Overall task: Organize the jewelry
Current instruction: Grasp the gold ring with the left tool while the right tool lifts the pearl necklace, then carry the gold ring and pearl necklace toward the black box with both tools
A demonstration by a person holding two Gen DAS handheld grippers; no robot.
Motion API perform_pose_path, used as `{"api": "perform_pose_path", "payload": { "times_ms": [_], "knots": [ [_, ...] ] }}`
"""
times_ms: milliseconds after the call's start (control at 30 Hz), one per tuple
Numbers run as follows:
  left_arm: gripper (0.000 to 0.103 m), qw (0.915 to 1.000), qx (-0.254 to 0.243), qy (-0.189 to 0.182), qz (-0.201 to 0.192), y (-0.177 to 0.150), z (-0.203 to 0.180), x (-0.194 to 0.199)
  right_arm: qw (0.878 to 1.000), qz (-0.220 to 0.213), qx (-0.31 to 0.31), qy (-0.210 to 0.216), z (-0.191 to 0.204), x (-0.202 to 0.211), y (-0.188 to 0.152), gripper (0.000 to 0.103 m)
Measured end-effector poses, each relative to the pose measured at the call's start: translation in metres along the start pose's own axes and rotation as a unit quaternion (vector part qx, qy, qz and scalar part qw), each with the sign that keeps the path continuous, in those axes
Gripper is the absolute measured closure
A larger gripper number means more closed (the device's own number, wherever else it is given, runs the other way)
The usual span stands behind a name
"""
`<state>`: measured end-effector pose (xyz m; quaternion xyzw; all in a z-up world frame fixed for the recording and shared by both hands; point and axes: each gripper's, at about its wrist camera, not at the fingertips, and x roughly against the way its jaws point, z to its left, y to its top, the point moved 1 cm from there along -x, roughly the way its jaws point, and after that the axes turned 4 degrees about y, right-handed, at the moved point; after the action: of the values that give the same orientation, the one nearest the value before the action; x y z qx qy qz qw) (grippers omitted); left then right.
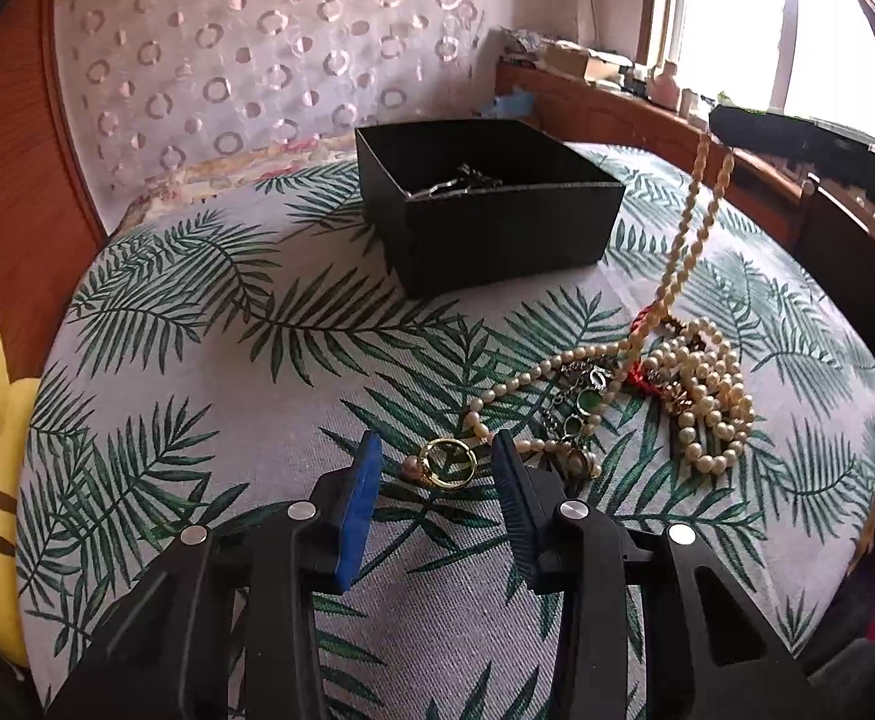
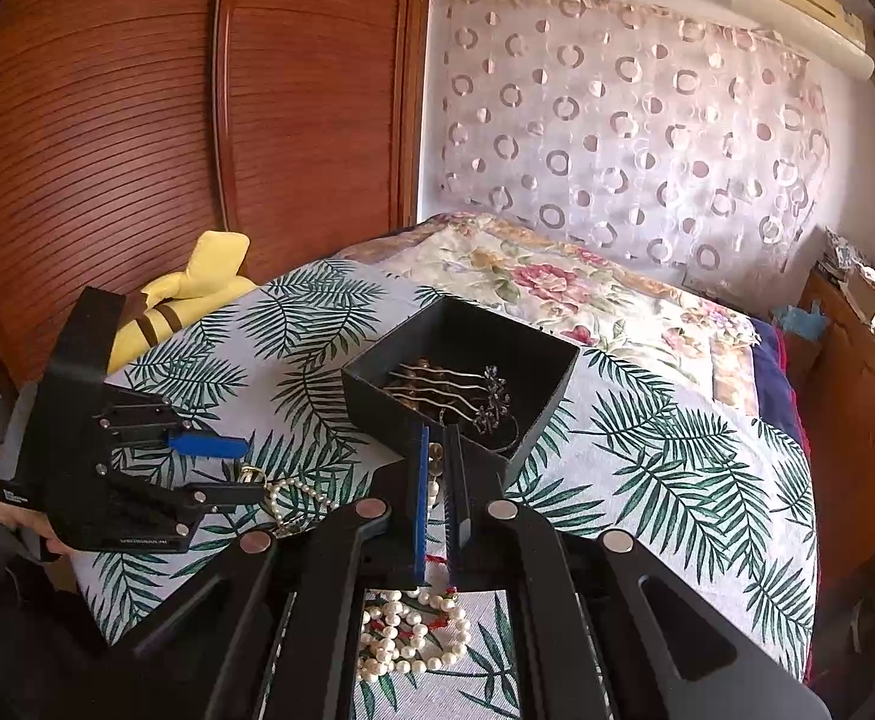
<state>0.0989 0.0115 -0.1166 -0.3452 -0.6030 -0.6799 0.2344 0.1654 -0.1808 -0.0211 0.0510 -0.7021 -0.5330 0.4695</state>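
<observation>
A black open box [image 1: 485, 204] stands on the leaf-print cloth [image 1: 209, 336]; it also shows in the right wrist view [image 2: 467, 384] with hairpins and beads inside. A tangled pile of pearl strands [image 1: 695, 390] lies to its right front. A gold ring [image 1: 448, 462] lies between the open fingers of my left gripper [image 1: 434, 456], just above the cloth. My right gripper [image 2: 435, 438] is shut on a cream bead necklace [image 1: 692, 228], lifted above the pile with its lower end still in the pile. The left gripper also shows in the right wrist view [image 2: 239, 468].
A yellow plush toy [image 2: 197, 282] lies at the bed's left edge. A wooden wardrobe [image 2: 167, 120] stands behind. A floral quilt [image 2: 557, 288] and a patterned curtain [image 2: 617, 138] lie beyond the box. A wooden ledge with clutter [image 1: 617, 90] runs along the window.
</observation>
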Motion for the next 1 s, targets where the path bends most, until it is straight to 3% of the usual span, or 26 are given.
{"api": "perform_pose_path", "payload": {
  "times_ms": [67,133,400,1000],
  "knots": [
    [0.069,1.0000,-0.006,0.006,0.000,0.000,-0.001,-0.001,1.000,-0.002,0.000,0.001,-0.001,0.000,0.001,0.098],
    [0.079,0.9999,-0.010,0.004,-0.001,0.000,-0.002,-0.001,1.000,-0.005,-0.001,0.001,-0.001,0.000,0.003,0.098],
    [0.079,0.9998,0.009,0.000,-0.017,0.005,0.005,0.009,1.000,-0.022,0.009,0.000,0.005,0.013,0.019,0.098],
    [0.079,0.9952,0.021,-0.007,-0.096,0.055,0.005,0.052,0.997,-0.068,0.018,0.011,0.011,0.038,0.071,0.098]
  ]
}}
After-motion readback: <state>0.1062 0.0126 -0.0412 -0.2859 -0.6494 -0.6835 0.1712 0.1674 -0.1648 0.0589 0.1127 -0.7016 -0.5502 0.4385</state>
